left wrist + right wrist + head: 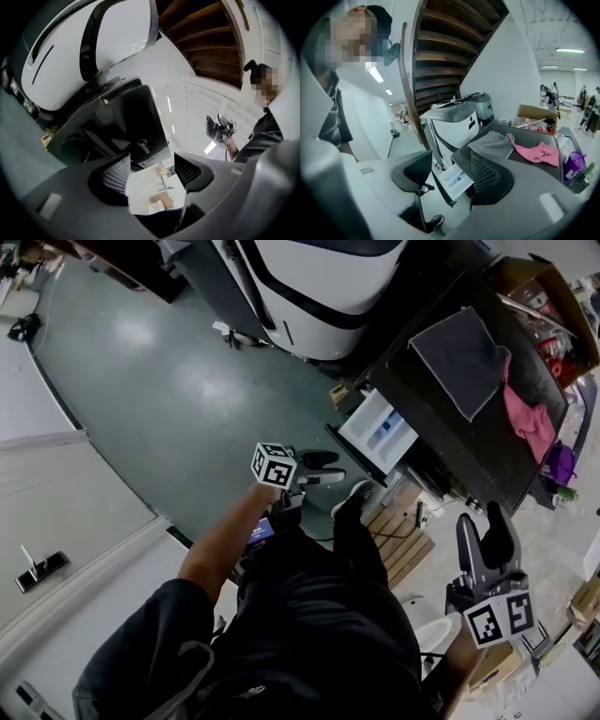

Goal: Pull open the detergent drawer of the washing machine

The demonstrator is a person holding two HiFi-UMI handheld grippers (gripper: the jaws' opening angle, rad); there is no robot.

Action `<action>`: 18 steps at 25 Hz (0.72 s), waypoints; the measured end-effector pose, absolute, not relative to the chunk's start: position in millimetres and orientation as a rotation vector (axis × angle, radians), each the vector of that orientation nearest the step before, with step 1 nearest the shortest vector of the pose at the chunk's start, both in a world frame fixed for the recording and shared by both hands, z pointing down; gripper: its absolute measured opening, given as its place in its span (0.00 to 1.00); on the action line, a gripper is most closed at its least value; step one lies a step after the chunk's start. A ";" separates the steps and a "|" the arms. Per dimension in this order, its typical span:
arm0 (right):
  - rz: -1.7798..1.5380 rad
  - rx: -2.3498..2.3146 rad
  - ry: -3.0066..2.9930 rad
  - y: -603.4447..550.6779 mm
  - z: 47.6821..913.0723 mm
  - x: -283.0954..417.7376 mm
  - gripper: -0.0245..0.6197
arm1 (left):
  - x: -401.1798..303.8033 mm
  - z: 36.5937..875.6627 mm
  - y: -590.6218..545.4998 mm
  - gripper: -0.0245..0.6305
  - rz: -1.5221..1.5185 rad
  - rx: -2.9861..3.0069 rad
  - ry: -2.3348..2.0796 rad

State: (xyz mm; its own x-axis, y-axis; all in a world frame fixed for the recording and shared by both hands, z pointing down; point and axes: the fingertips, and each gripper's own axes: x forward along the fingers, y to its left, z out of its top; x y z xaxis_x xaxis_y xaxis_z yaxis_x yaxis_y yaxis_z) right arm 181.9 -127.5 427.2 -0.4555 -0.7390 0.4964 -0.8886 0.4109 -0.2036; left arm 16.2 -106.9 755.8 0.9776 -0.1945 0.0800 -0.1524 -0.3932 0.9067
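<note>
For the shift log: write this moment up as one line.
drawer: pulled out of washing machine | left gripper: jaws apart, empty, clear of drawer | right gripper: jaws apart, empty

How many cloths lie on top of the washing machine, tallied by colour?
Grey cloth: 1
Pink cloth: 1
Total: 2

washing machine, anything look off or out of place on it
The detergent drawer sticks out of the washing machine, and a crumpled pink cloth lies beside a gray cloth on its top.
</note>
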 end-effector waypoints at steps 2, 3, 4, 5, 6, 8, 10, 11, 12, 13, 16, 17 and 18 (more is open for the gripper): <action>0.622 1.418 -2.361 -126.8 419.3 174.1 0.40 | 1.1 743.3 -113.2 0.55 -0.019 2.024 -0.253; 0.613 1.423 -2.372 -127.0 415.3 170.2 0.40 | -6.9 736.0 -117.6 0.55 -0.010 2.045 -0.260; 0.604 1.428 -2.385 -127.5 411.1 166.5 0.40 | -15.1 727.9 -123.0 0.55 -0.007 2.065 -0.269; 0.594 1.434 -2.397 -128.1 406.8 162.9 0.40 | -23.7 718.7 -129.1 0.55 -0.012 2.082 -0.280; 0.583 1.441 -2.409 -128.7 402.2 159.6 0.40 | -32.5 708.6 -135.7 0.55 -0.021 2.099 -0.294; 0.560 1.463 -2.429 -129.3 392.7 154.0 0.40 | -50.9 685.6 -149.2 0.55 -0.042 2.137 -0.337; 0.540 1.488 -2.445 -129.3 383.4 149.6 0.40 | -69.4 658.8 -161.7 0.55 -0.057 2.180 -0.390; 0.531 1.500 -2.451 -129.4 379.0 147.7 0.40 | -78.4 646.3 -167.5 0.55 -0.063 2.205 -0.416; 0.522 1.512 -2.457 -129.6 374.9 145.7 0.40 | -87.2 635.4 -173.1 0.55 -0.065 2.232 -0.442; 0.513 1.522 -2.463 -129.7 370.8 143.4 0.40 | -95.6 624.9 -178.4 0.55 -0.062 2.259 -0.468; 0.480 1.554 -2.482 -128.6 360.1 136.2 0.40 | -118.2 592.1 -192.7 0.55 -0.036 2.317 -0.545; 0.469 1.564 -2.486 -128.0 357.1 134.2 0.40 | -125.2 580.5 -196.9 0.55 -0.030 2.336 -0.572; 0.460 1.574 -2.490 -127.5 354.3 132.3 0.40 | -132.0 568.9 -200.9 0.55 -0.021 2.359 -0.604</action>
